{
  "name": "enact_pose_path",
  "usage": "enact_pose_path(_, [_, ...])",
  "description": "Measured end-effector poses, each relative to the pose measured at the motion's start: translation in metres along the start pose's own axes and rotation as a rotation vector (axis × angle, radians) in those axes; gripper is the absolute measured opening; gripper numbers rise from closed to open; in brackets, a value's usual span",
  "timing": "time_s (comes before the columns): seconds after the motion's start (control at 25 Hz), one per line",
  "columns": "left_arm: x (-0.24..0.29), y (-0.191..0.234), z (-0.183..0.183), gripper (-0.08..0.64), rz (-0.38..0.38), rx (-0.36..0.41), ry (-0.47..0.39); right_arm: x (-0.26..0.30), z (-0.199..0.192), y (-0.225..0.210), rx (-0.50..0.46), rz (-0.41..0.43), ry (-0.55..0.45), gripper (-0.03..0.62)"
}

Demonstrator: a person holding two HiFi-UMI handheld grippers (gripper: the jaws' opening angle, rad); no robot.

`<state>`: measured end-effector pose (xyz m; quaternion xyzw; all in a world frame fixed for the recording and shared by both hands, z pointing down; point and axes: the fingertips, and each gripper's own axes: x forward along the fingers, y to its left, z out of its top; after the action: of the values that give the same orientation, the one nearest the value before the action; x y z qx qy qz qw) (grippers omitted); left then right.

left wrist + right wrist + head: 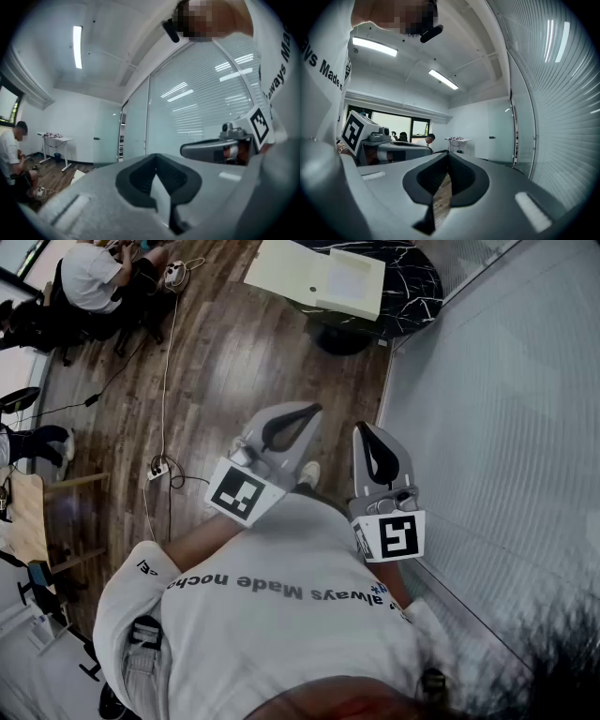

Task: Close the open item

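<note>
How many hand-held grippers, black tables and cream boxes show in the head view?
Hand-held grippers: 2, the left hand-held gripper and the right hand-held gripper
Black table: 1
Cream box: 1
Total: 4

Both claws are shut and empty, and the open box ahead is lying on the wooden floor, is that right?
Not quite. The box lies on the black table, not on the floor; the head view shows it. The rest holds: the left claw and the right claw are shut and empty.
</note>
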<state>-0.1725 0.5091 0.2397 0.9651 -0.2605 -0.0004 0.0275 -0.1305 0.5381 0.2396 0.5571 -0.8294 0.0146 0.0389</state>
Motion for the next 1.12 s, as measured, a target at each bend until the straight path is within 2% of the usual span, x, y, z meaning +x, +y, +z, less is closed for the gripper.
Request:
enact_pose_path(0.16, [0.012, -0.003, 0.001, 0.003, 0.004, 0.001, 0.001, -0.003, 0.000, -0.011, 0.005, -0.001, -0.001, 0.002])
enact_pose_path(0.48, [0.059, -0.004, -0.011, 0.003, 0.034, -0.006, 0.022, -0.003, -0.006, -0.061, 0.009, 0.007, -0.018, 0.002])
enact_pose_path(0.72, [0.086, 0.001, -0.013, 0.003, 0.056, -0.011, 0.022, 0.010, -0.011, -0.084, 0.017, 0.039, -0.006, 0.002])
enact_pose_path(1.12, [0.114, 0.055, -0.021, 0.003, 0.090, -0.026, 0.039, 0.070, -0.008, -0.108, 0.015, 0.057, -0.004, 0.002])
